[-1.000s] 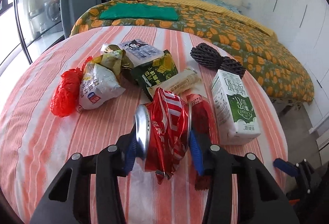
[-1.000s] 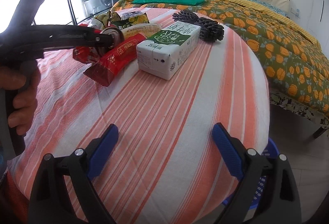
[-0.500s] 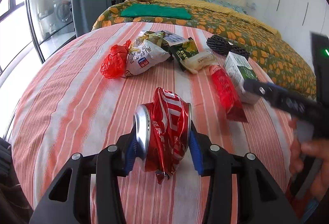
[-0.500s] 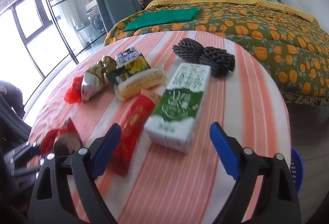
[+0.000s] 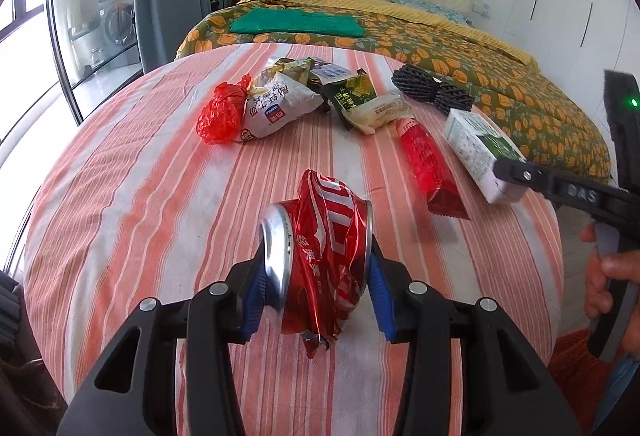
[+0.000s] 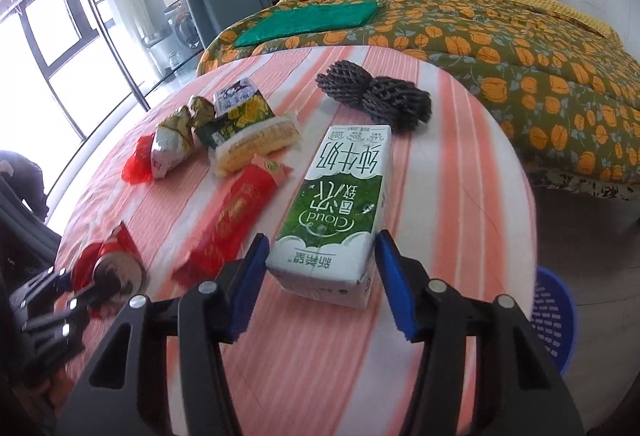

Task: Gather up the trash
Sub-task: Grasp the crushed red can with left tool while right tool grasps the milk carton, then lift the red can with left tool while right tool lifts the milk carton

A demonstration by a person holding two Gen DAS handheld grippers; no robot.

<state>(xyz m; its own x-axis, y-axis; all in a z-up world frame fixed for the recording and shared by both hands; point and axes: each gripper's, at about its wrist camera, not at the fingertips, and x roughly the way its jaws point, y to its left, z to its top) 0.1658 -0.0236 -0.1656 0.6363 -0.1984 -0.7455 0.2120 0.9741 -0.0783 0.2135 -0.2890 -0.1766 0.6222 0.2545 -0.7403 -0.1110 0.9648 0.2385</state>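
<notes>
My left gripper (image 5: pixel 318 282) is shut on a crushed red soda can (image 5: pixel 320 252) and holds it above the near part of the striped table (image 5: pixel 132 204). The can also shows in the right wrist view (image 6: pixel 110 264). My right gripper (image 6: pixel 322 276) is open, its blue pads either side of the near end of a green and white milk carton (image 6: pixel 340 208) lying on the table. The carton also shows in the left wrist view (image 5: pixel 478 152). A red snack wrapper (image 6: pixel 232 224) lies just left of the carton.
Farther back on the table lie a red plastic bag (image 5: pixel 220 112), a white snack bag (image 5: pixel 276 104), a yellow wrapped snack (image 6: pixel 256 144) and a black mesh bundle (image 6: pixel 376 100). A blue basket (image 6: pixel 554 316) stands on the floor at the right. A bed (image 6: pixel 500 32) lies behind.
My left gripper has drawn back toward the near table edge with the can. My right gripper has moved forward up to the milk carton, its pads now flanking the carton's end.
</notes>
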